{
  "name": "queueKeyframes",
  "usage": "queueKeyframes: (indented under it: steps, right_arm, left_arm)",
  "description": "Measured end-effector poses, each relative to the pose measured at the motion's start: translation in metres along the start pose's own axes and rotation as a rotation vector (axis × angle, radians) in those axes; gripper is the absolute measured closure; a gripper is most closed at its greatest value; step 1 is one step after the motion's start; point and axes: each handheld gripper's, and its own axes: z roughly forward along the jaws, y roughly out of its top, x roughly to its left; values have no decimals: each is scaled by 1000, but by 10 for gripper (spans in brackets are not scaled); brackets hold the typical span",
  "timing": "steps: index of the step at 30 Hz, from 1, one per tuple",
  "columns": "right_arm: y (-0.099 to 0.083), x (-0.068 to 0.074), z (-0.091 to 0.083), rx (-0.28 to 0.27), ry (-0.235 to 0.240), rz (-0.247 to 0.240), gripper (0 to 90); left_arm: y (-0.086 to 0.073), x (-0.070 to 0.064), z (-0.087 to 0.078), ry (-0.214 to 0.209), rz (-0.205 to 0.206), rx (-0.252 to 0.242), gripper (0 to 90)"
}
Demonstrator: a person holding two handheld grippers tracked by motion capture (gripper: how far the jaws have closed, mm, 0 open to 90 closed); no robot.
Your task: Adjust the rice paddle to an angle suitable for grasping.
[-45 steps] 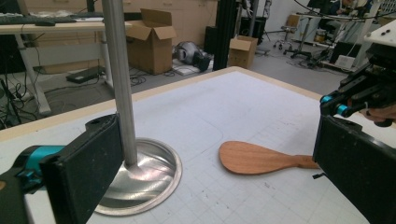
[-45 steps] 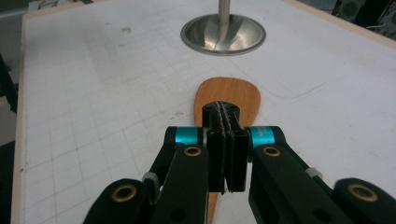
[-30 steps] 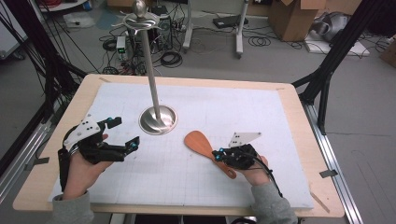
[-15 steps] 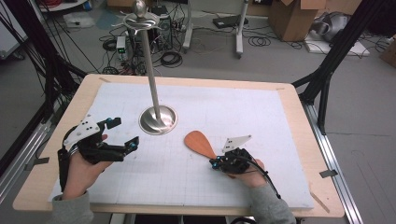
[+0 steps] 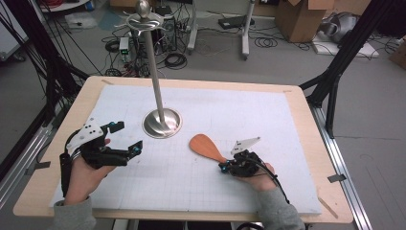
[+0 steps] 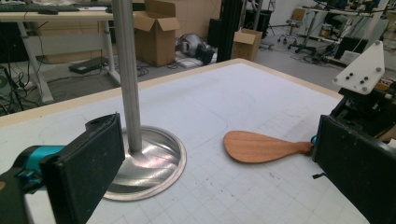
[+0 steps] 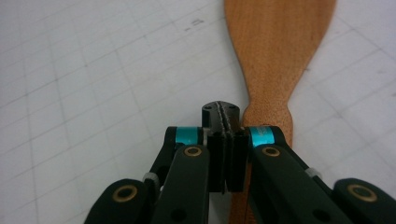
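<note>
The wooden spatula [image 5: 207,148] is lying flat on the counter [image 5: 287,120], near the metal stand [image 5: 162,122]. The right gripper [image 7: 224,112], fingers pressed together empty, is sitting over its handle; it needs opening before grasping. The left gripper [image 5: 127,139] is hovering, fingers spread.

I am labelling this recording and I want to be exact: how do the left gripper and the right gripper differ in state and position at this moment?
The left gripper has its jaws wide apart and holds nothing, while the right gripper has its jaws pressed together. The left gripper sits near the metal stand, while the right gripper lies over the handle of the wooden spatula. Both are hand-held, low over the white mat.
</note>
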Motion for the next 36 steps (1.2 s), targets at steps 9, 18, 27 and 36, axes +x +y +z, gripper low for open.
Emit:
queueKeyframes:
  steps: [9,18,27,36]
  right_arm:
    - [-4,-15,-6,-18,-87,59,896]
    - [-4,-26,-7,-45,-185,85,896]
    - [11,-27,-11,-120,-182,55,895]
    - [35,-43,19,-141,-197,90,895]
  left_arm:
    - [-2,0,-3,7,-5,4,28]
    - [-5,0,-10,22,-9,5,28]
    - [-7,0,-16,29,-19,6,28]
    - [-10,-1,-17,37,-18,18,28]
